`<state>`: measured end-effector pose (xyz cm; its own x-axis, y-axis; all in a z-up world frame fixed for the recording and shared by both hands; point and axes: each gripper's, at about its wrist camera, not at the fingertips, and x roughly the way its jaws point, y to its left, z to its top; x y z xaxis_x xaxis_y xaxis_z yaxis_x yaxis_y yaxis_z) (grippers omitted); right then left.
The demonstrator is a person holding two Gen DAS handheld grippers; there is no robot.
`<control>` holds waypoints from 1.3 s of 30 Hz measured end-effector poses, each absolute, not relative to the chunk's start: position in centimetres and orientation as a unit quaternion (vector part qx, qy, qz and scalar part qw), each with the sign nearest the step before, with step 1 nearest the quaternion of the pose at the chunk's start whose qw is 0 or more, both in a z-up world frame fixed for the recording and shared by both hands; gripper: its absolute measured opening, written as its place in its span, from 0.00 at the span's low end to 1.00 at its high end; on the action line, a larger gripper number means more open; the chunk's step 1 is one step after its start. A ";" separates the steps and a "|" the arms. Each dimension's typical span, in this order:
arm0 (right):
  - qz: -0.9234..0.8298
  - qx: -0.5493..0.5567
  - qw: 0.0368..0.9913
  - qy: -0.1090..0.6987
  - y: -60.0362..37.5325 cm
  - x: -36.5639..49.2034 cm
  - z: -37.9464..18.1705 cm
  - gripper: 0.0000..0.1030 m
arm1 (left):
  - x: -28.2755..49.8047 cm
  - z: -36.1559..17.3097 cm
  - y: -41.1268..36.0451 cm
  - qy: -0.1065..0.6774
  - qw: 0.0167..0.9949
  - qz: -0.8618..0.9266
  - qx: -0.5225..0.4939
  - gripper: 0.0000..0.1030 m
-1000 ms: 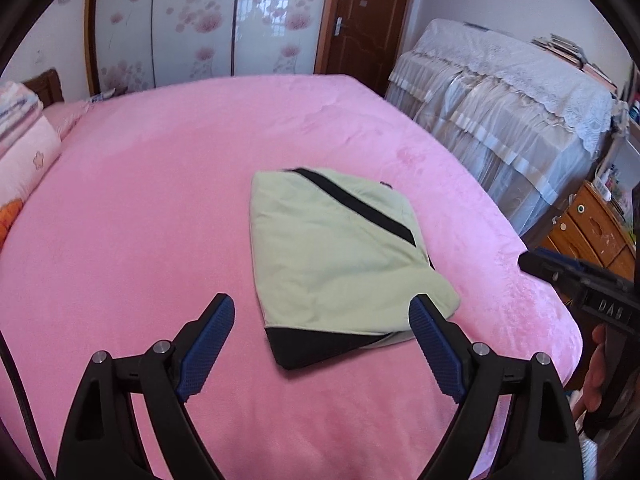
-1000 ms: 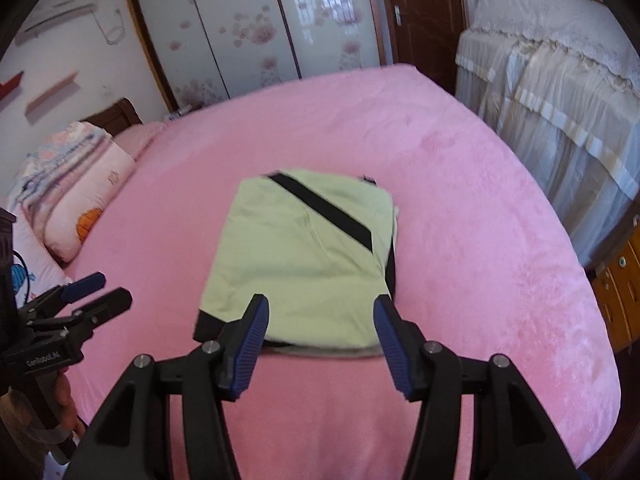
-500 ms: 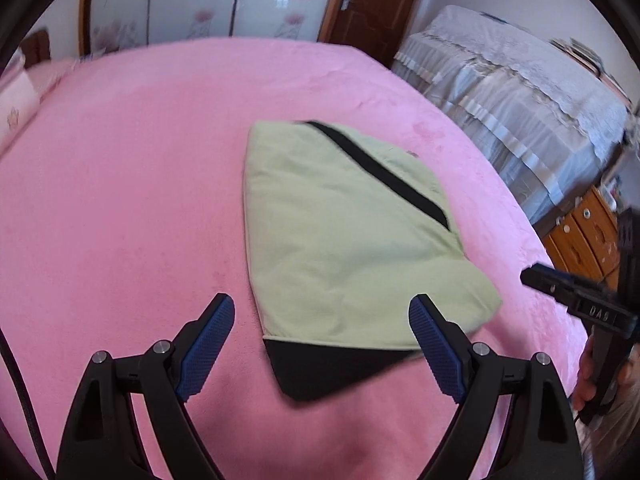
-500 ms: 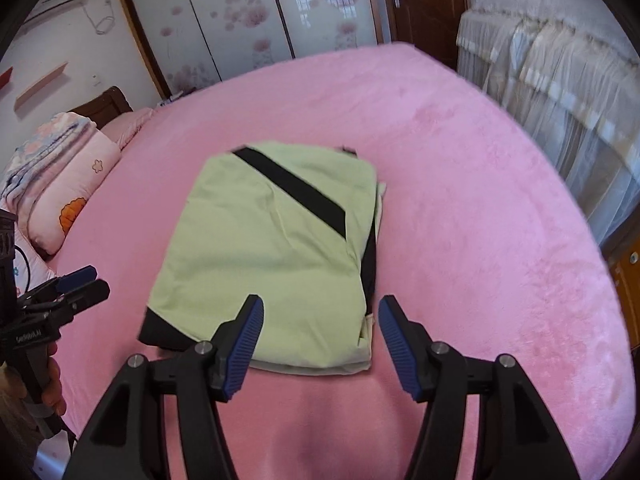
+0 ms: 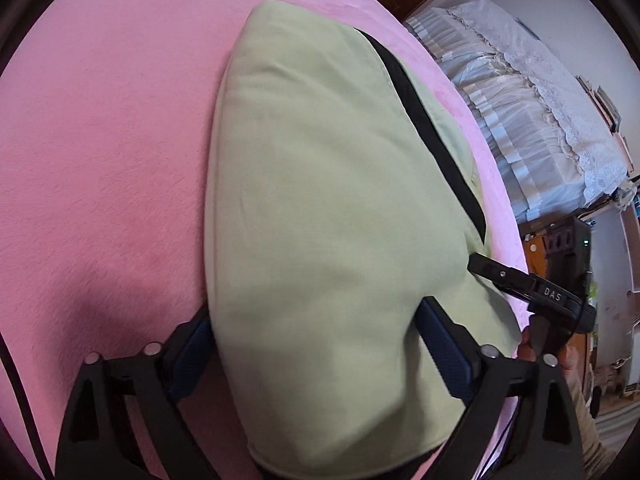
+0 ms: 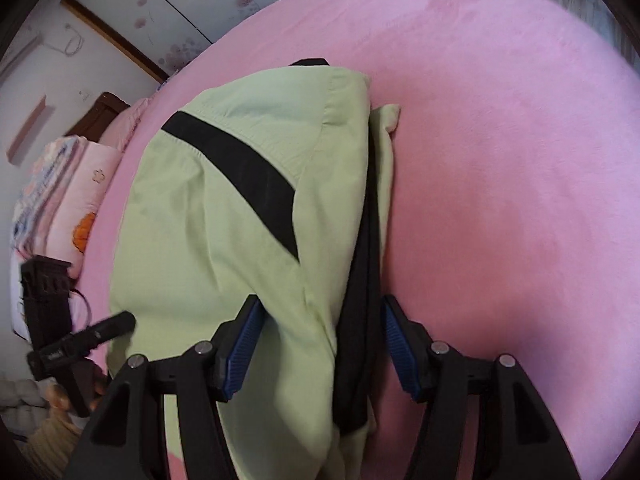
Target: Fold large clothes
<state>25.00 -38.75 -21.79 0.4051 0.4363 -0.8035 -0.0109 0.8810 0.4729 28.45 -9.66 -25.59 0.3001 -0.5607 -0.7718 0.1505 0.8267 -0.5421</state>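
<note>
A folded pale green garment (image 5: 320,180) with a black diagonal stripe lies on the pink bed cover (image 5: 100,160). My left gripper (image 5: 316,336) is low over the garment's near left part; its jaws are opening, and the fabric spans the wide gap between them. My right gripper (image 6: 320,340) straddles the near right edge of the garment (image 6: 224,220), where black layers show. It is open, with green and black fabric between its blue pads (image 6: 400,344). Each view shows the other gripper's fingers (image 5: 504,276) (image 6: 112,326) at the garment's side.
The pink bed cover (image 6: 500,160) stretches far beyond the garment. Folded quilts and pillows (image 6: 72,184) lie at the head end. Lace-draped furniture (image 5: 540,120) and a wooden cabinet (image 5: 536,248) stand beyond the bed's right edge. Floral wardrobe doors (image 6: 180,12) are behind.
Both grippers have dropped down and forward onto the garment's near edge. It now fills both views and lies between both pairs of jaws. The left jaws stand slightly wider.
</note>
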 end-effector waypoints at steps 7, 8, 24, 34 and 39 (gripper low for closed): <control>0.181 0.223 0.808 0.514 -38.0 27.0 -22.9 0.42 | 29.7 -25.7 -11.4 0.550 0.783 -0.242 -0.161 0.99; 0.179 0.214 0.812 0.513 -37.6 26.9 -22.8 0.37 | 29.6 -25.5 -11.4 0.547 0.787 -0.237 -0.159 0.98; 0.185 0.104 0.852 0.479 -27.4 15.9 -13.7 0.09 | 19.5 -15.5 -7.9 0.508 0.832 -0.211 -0.076 0.41; 0.252 0.125 0.843 0.458 -16.0 18.5 -9.9 0.09 | 20.2 -9.5 5.3 0.493 0.851 -0.177 -0.050 0.41; 0.275 0.129 0.852 0.426 -10.1 25.7 -8.4 0.09 | 26.1 -6.9 12.2 0.468 0.868 -0.163 -0.025 0.41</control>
